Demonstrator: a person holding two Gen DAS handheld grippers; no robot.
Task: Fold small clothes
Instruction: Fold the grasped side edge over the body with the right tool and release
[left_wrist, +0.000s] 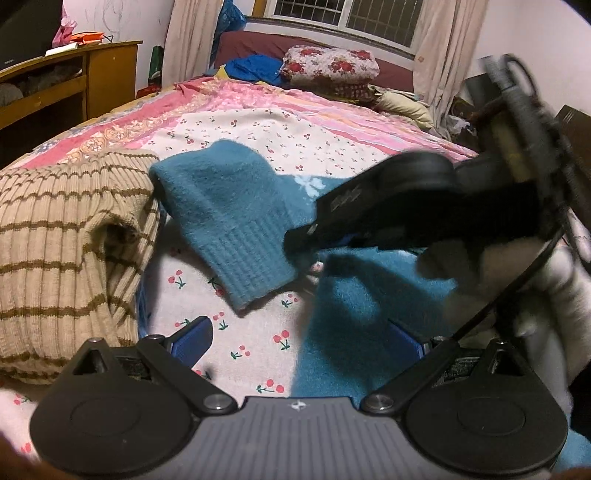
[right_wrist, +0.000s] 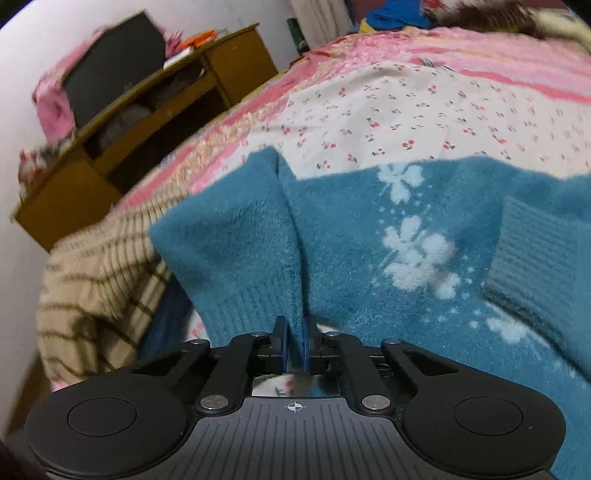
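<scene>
A fuzzy teal sweater (right_wrist: 369, 236) with white flower marks lies on the cherry-print bedsheet (right_wrist: 406, 110). My right gripper (right_wrist: 295, 347) is shut on the ribbed cuff of its left sleeve (right_wrist: 236, 258), pinching a fold of it. In the left wrist view the same sleeve (left_wrist: 229, 221) lies spread toward the left, with the right gripper (left_wrist: 306, 236) gripping it from the right. My left gripper (left_wrist: 299, 339) is open and empty, low over the sheet and the sweater's hem (left_wrist: 351, 332).
A beige knit top with brown stripes (left_wrist: 62, 258) is heaped at the left, touching the teal sleeve. Folded floral bedding (left_wrist: 328, 66) and blue cloth (left_wrist: 255, 66) sit at the bed's far end. A wooden shelf unit (left_wrist: 55, 85) stands left of the bed.
</scene>
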